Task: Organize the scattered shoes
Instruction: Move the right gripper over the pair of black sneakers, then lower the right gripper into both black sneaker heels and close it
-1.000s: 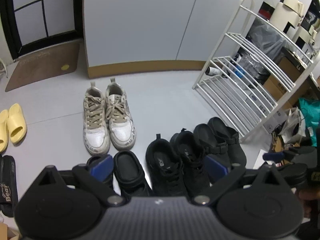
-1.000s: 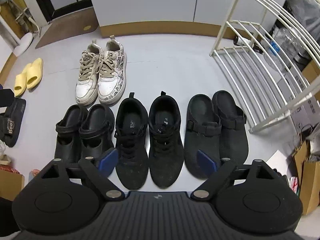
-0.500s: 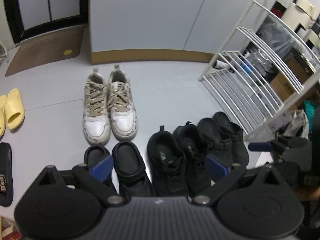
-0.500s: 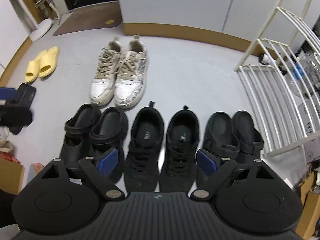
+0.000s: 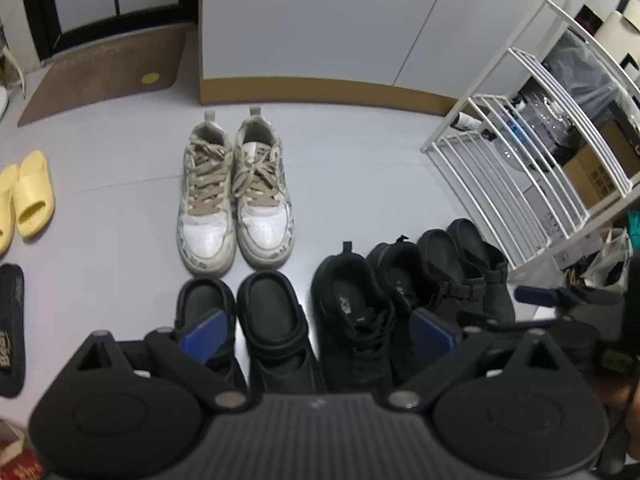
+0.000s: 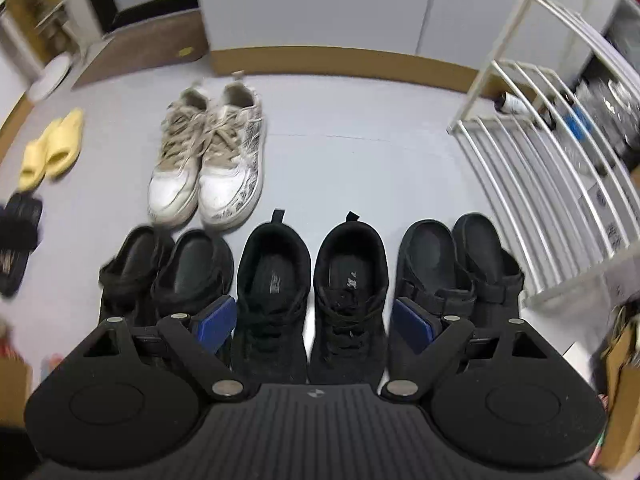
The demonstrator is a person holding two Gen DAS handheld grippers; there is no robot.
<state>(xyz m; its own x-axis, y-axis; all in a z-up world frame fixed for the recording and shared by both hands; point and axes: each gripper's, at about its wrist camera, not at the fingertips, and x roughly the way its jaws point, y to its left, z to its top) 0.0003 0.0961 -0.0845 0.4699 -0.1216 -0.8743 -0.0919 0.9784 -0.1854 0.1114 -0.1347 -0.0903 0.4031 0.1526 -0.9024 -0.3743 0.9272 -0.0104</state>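
Three black pairs stand in a row on the grey floor: clogs (image 6: 168, 276), laced sneakers (image 6: 312, 288) and strap sandals (image 6: 460, 272). A white and beige sneaker pair (image 6: 208, 160) stands behind the clogs. Yellow slides (image 6: 52, 148) and a black slide (image 6: 16, 240) lie at the left. My right gripper (image 6: 312, 322) is open and empty above the black sneakers. My left gripper (image 5: 316, 330) is open and empty above the clogs (image 5: 244, 320) and sneakers (image 5: 372, 312). The right gripper's fingertips (image 5: 536, 294) show at the right edge of the left wrist view.
A white wire shoe rack (image 6: 552, 152) stands at the right, with boxes and bottles behind it. White cabinet doors with a brown plinth (image 6: 340, 62) close the back. A brown doormat (image 5: 104, 72) lies at the back left. A paper bag (image 6: 620, 364) stands at the right.
Both grippers have drawn back and shifted, so the shoe rows sit further up in view. No shoe has moved. Both stay open.
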